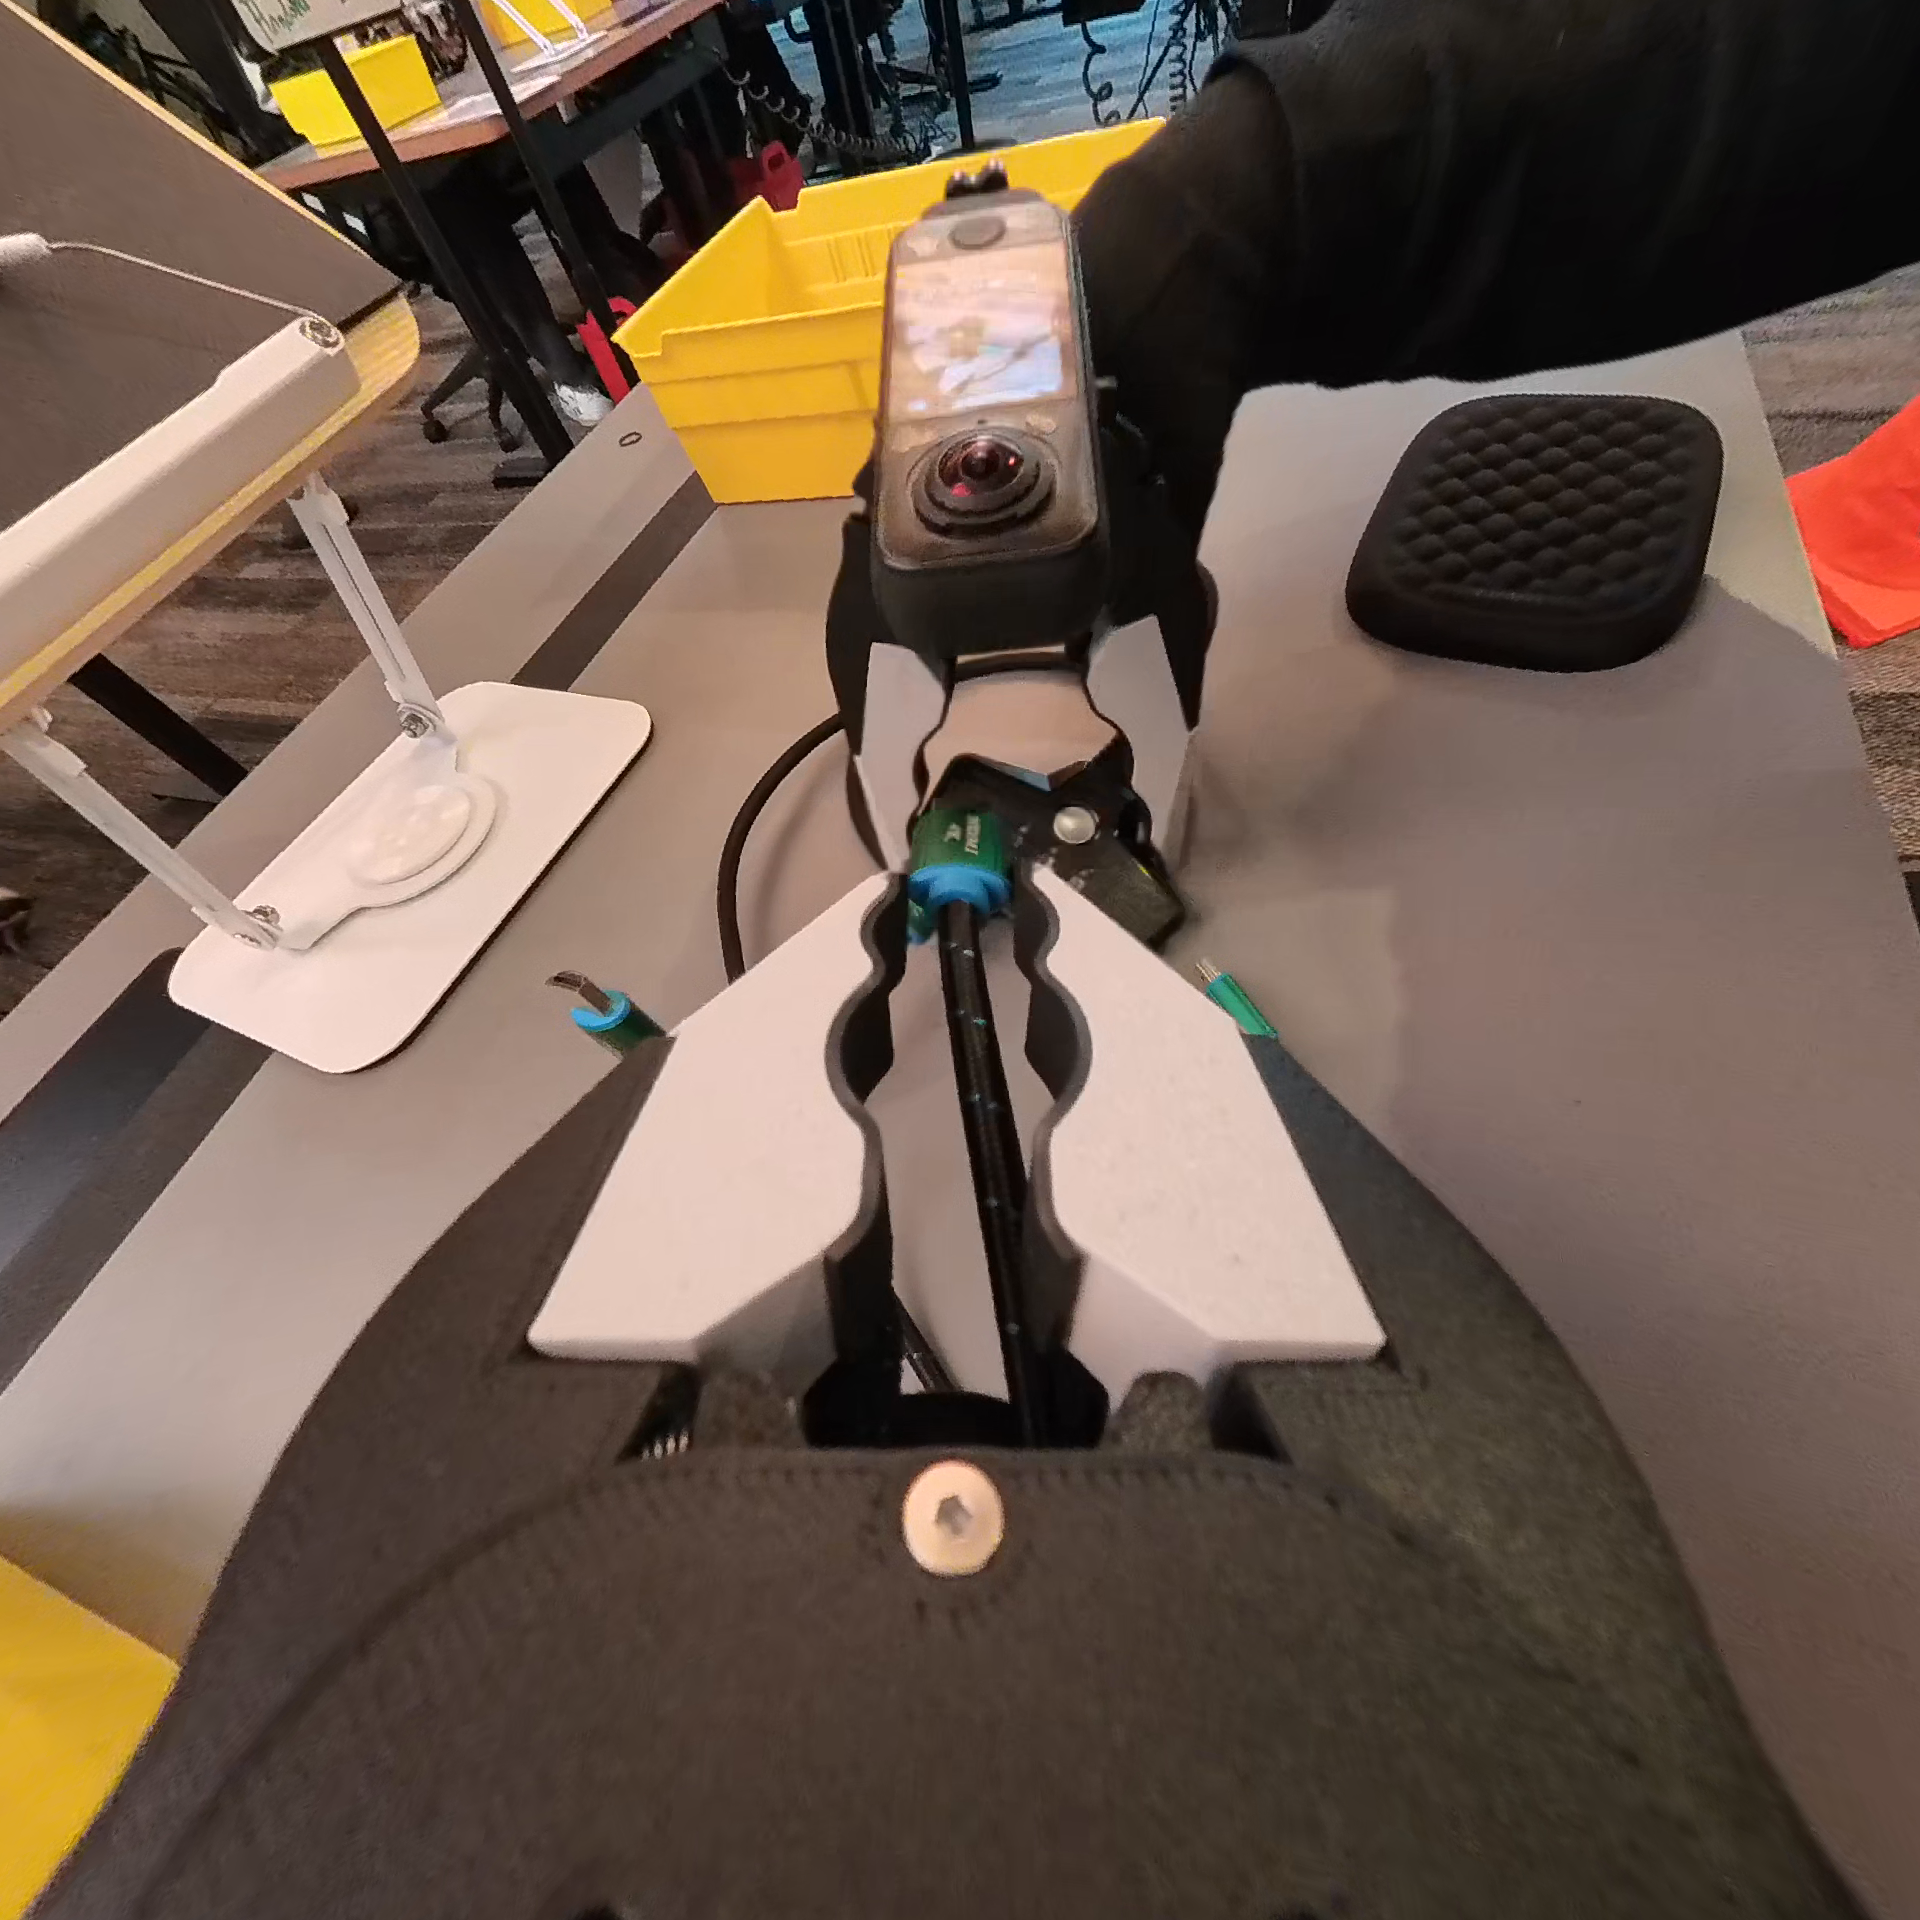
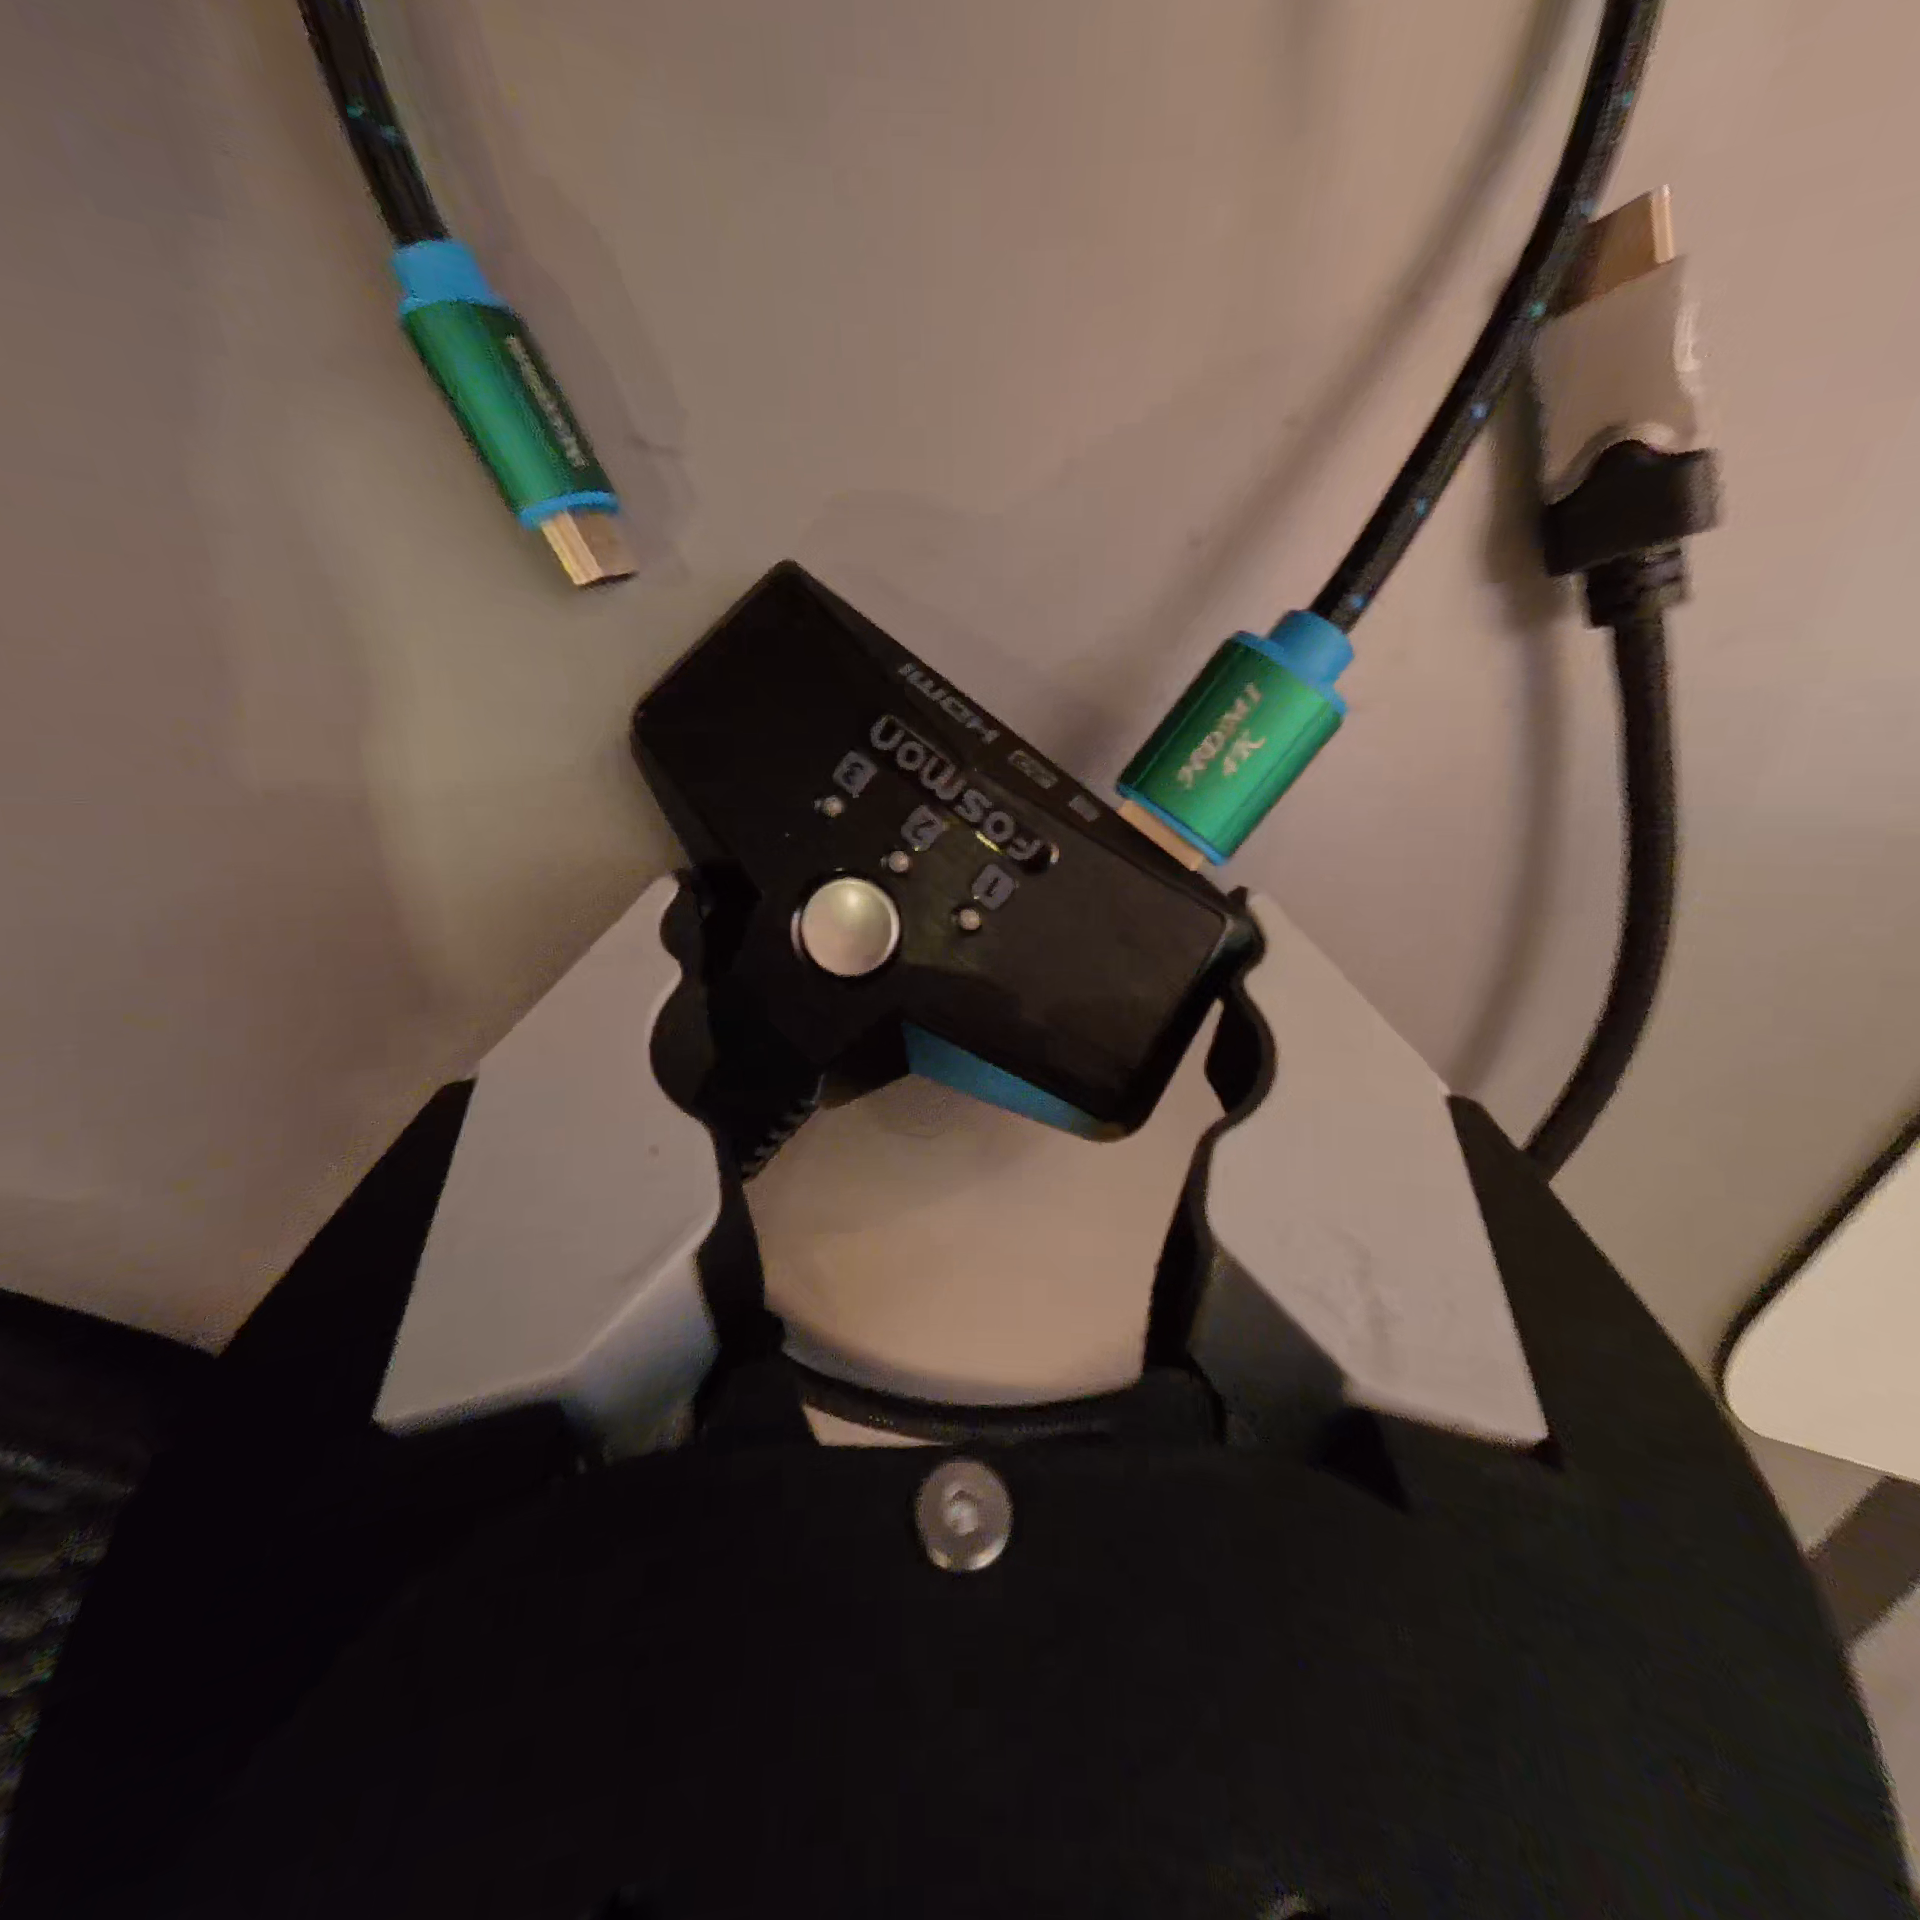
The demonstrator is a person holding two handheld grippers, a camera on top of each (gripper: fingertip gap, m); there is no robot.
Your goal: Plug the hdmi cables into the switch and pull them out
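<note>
I'm working over the grey table (image 1: 1455, 1091), with the yellow bin (image 1: 769, 343) at its far edge and the white stand (image 1: 416, 894) off to my left. My right gripper (image 2: 951, 1023) is closed across the black switch (image 2: 914, 831), pinning it on the table at a slant. My left gripper (image 1: 961, 925) has its fingers narrowed around the green plug (image 1: 956, 842) of the braided cable (image 1: 987, 1122), which runs back between them; whether the pads truly bite the collar I can't quite tell from here.

The plug's long axis lies along my left fingers, gold tip pointing at the switch's port edge. In the right wrist view that tip sits at the port with gold showing, so I judge it only partly seated. To do this step well, I want to move straight along the plug's axis, no twisting, while the right gripper braces the switch against sliding.

A second green plug (image 2: 509, 416) lies loose just beside the switch, tip toward it, and a grey plug (image 2: 1621, 364) lies apart, pointing away
</note>
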